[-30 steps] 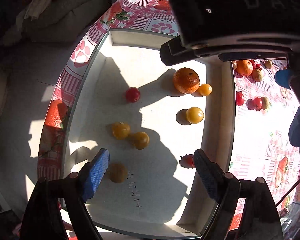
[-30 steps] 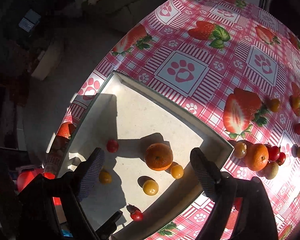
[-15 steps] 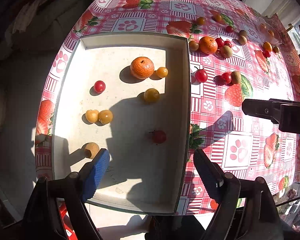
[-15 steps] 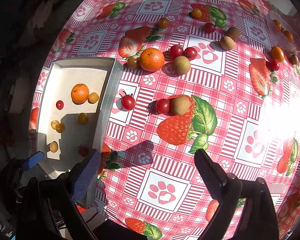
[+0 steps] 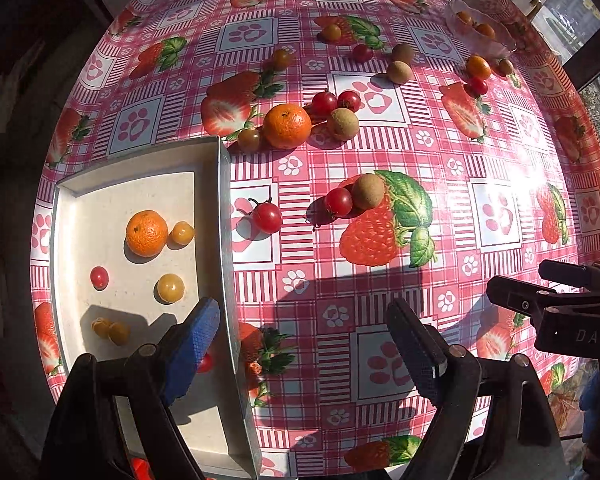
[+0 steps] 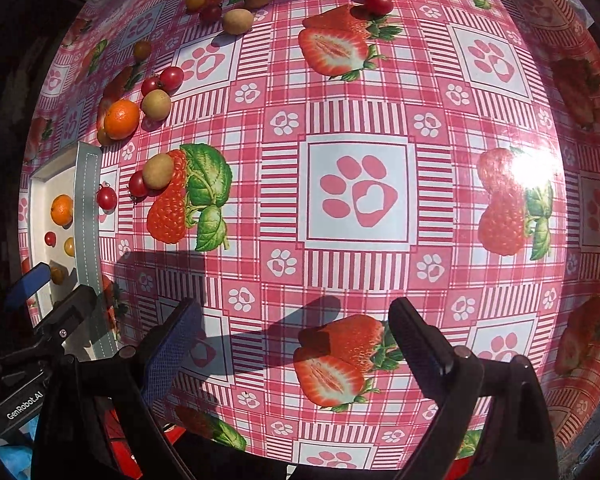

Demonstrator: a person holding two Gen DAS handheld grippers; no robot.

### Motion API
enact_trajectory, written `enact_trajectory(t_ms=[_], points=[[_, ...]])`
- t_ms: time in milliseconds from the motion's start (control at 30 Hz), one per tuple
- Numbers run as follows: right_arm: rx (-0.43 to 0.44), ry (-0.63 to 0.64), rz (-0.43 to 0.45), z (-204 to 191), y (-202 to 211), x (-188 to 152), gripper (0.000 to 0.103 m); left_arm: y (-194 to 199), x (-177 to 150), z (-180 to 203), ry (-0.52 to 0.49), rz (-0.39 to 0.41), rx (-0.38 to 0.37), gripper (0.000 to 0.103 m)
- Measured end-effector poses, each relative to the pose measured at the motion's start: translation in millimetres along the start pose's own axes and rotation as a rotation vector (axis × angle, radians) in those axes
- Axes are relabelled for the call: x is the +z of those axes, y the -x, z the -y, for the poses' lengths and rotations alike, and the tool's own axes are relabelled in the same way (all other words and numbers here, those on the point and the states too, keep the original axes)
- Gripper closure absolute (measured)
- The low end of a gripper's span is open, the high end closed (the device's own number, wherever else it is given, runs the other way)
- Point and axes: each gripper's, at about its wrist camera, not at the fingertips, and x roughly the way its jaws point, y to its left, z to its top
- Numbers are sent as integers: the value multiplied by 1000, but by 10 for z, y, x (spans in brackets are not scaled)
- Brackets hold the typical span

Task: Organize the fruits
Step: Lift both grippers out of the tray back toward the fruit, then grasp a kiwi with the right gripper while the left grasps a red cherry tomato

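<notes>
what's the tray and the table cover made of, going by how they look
The tray: probably metal, a thin grey raised rim around a pale matte speckled floor; what the floor is made of stays unclear. The table cover: likely wipe-clean vinyl or oilcloth, since its printed strawberry and paw pattern throws a bright glossy sun glare.

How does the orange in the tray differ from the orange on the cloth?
The tray orange sits inside the white tray; the cloth orange lies outside it on the tablecloth. The tray orange has one small yellow fruit against it; the cloth orange sits in a cluster with a brown fruit and red tomatoes. Both are round, orange, sunlit and ungripped.
</notes>
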Motion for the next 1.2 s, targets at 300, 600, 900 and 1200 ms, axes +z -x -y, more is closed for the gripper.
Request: enact_trajectory(t_ms=[300, 600, 900, 1200], points=[[3, 14, 45, 253, 143, 338, 7, -180, 316, 264, -33, 37, 46, 16], [72, 261, 74, -463, -2, 608, 7, -365, 118, 125, 25, 17, 51, 16], [48, 515, 64, -1015, -305, 667, 40, -445, -117, -50, 147, 4, 36, 16], [52, 622, 113, -1238, -431, 667, 55, -542, -13, -2, 143, 21, 30, 16]])
